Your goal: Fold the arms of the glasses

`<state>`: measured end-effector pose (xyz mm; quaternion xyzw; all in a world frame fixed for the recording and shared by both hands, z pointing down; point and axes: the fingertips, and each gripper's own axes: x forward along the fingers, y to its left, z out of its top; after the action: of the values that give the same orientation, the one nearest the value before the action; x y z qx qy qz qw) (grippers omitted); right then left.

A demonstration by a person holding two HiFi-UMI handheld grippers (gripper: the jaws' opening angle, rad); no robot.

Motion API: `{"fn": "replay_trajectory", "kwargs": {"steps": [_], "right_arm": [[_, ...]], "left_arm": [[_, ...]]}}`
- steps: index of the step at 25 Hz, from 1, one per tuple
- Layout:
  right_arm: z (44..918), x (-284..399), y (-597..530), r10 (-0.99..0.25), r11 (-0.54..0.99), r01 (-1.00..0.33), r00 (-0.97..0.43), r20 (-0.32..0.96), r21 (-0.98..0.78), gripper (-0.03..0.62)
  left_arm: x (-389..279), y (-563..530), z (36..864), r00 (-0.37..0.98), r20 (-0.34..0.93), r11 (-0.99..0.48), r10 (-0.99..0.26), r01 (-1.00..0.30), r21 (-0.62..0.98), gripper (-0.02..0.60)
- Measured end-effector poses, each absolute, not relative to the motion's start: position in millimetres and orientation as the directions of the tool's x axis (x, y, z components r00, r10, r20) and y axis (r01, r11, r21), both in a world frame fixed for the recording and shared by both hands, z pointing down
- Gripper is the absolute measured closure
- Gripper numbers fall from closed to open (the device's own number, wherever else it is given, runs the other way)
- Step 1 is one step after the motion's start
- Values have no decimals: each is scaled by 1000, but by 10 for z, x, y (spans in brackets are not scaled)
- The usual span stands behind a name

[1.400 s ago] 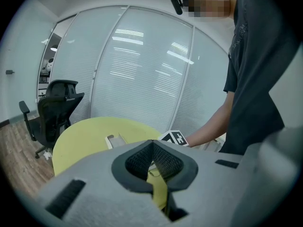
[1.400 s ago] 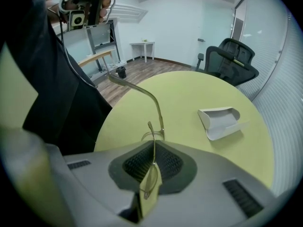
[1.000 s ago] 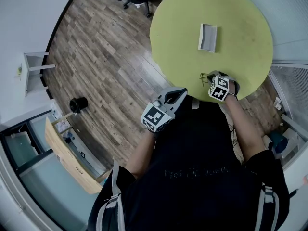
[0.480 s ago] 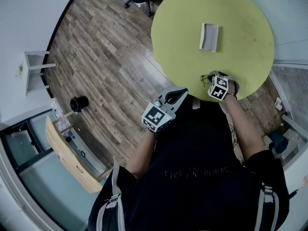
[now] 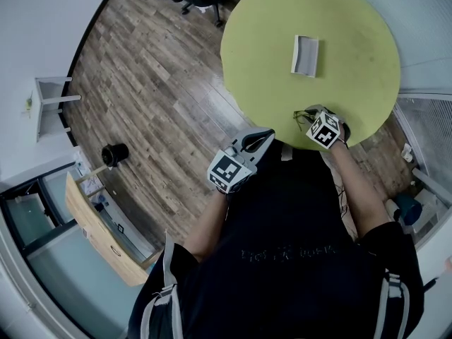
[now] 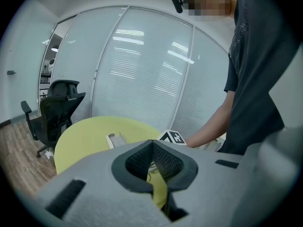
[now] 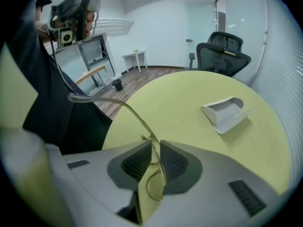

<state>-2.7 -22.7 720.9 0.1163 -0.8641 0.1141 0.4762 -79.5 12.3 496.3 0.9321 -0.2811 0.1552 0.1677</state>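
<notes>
Thin gold-wire glasses [image 7: 152, 141] are clamped between the pads of my right gripper [image 7: 155, 148], which is shut on the frame near a hinge. One arm [image 7: 109, 100] sticks out unfolded to the upper left, and a lens [image 7: 154, 186] shows between the jaws. In the head view the right gripper [image 5: 312, 114] holds the glasses [image 5: 302, 116] over the near edge of the round yellow-green table [image 5: 268, 34]. My left gripper [image 5: 261, 137] hangs off the table's edge by the torso. In its own view the left gripper [image 6: 152, 145] is shut with nothing in it.
A white open glasses case [image 5: 305, 55] lies near the table's middle, also seen as the case [image 7: 225, 112] and the case [image 6: 113, 138]. A black office chair [image 7: 222, 51] stands beyond the table. Wooden floor [image 5: 155, 83] lies to the left, with a small black bin [image 5: 114, 152].
The right gripper has shifted and turned slightly with the glasses still in it. The left gripper has stayed where it was.
</notes>
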Motion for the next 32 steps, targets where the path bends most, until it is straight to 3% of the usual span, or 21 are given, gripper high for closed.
{"fn": "replay_trajectory", "kwargs": {"steps": [8,19,26,32], "right_arm": [[6807,82,-152,-126,919,-373,-585,802,-127,559],[6386,-20,41,-133,919,-361,-666,734,-160,559],[6252,-82,153,-109,930,-328,-679,726,-167,559],[6262,-107,227,-64,897,-345,-721,690,-277,559]], "left_arm": [[-828,98,4977,798,364,-774,-481,-581,252,563],[-856,34,5003,791,338,-735,-510,-605,305,563],[-852,69,5027,792,331,-725,-513,-607,326,563],[-925,5,4999,776,285,-678,-562,-630,378,563]]}}
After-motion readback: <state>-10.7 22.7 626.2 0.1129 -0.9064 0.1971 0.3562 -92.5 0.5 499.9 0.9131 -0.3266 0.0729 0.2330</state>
